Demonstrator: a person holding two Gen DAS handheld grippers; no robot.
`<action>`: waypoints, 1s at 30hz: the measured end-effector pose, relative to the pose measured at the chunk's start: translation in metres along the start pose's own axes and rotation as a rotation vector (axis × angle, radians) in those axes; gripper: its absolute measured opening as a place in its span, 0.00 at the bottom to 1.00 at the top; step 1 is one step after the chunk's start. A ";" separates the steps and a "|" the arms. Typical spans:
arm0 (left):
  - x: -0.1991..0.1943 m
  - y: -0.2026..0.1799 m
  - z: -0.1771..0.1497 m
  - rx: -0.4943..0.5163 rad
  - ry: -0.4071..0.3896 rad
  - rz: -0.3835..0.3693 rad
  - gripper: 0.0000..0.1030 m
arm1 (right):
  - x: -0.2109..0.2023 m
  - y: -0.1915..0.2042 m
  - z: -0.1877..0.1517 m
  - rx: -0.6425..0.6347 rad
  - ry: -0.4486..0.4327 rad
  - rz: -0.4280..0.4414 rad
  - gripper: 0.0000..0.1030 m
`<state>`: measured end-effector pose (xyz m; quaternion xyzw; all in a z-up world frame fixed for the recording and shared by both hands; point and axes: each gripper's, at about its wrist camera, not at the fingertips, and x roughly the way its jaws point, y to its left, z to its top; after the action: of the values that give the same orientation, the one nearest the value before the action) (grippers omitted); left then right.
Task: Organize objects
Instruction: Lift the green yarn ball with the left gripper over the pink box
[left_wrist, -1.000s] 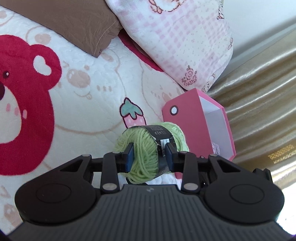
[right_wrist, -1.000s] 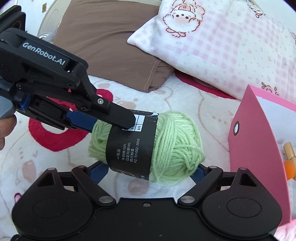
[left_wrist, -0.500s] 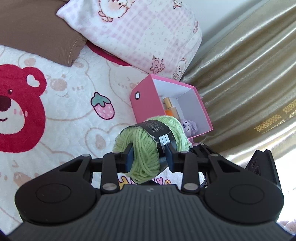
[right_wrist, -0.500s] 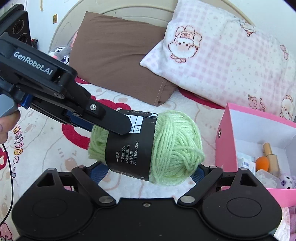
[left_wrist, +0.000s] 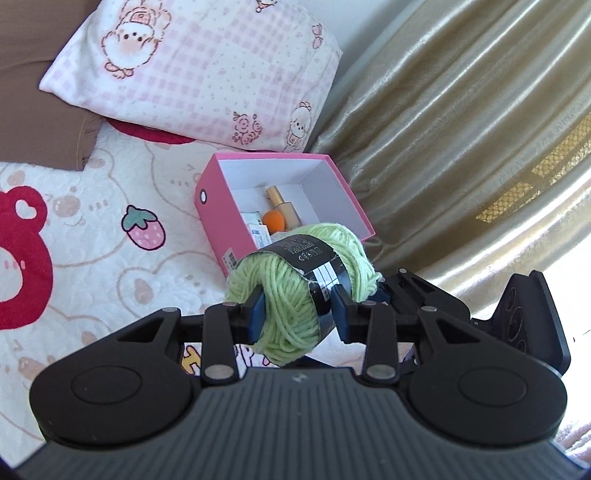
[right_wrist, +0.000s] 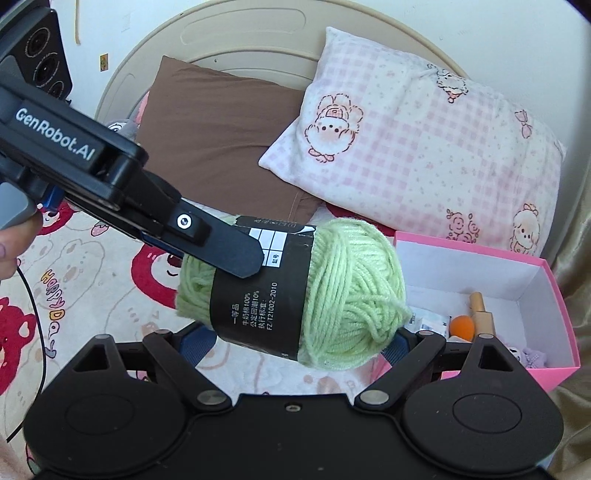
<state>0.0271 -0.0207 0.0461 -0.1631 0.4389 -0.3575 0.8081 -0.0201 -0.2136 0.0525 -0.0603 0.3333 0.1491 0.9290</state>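
A light green yarn ball (left_wrist: 301, 291) hangs in the air above the bed (left_wrist: 92, 266), just short of an open pink box (left_wrist: 280, 206), pinched by the left gripper (left_wrist: 298, 314). The right gripper (right_wrist: 295, 336) spreads wide beneath it, unclenched. Being soft, the yarn could squeeze out and drop outside the box, or land on the small items inside.
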 end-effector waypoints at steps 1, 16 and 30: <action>0.002 -0.006 0.003 0.012 0.006 -0.004 0.34 | -0.004 -0.004 0.001 0.008 0.002 -0.001 0.91; 0.091 -0.078 0.070 0.135 0.062 -0.058 0.34 | -0.021 -0.111 0.006 0.142 -0.058 -0.097 0.91; 0.240 -0.062 0.140 0.041 0.114 -0.035 0.35 | 0.065 -0.224 0.019 0.192 0.063 -0.147 0.89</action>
<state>0.2025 -0.2435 0.0182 -0.1336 0.4740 -0.3893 0.7784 0.1104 -0.4067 0.0283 0.0001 0.3698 0.0459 0.9280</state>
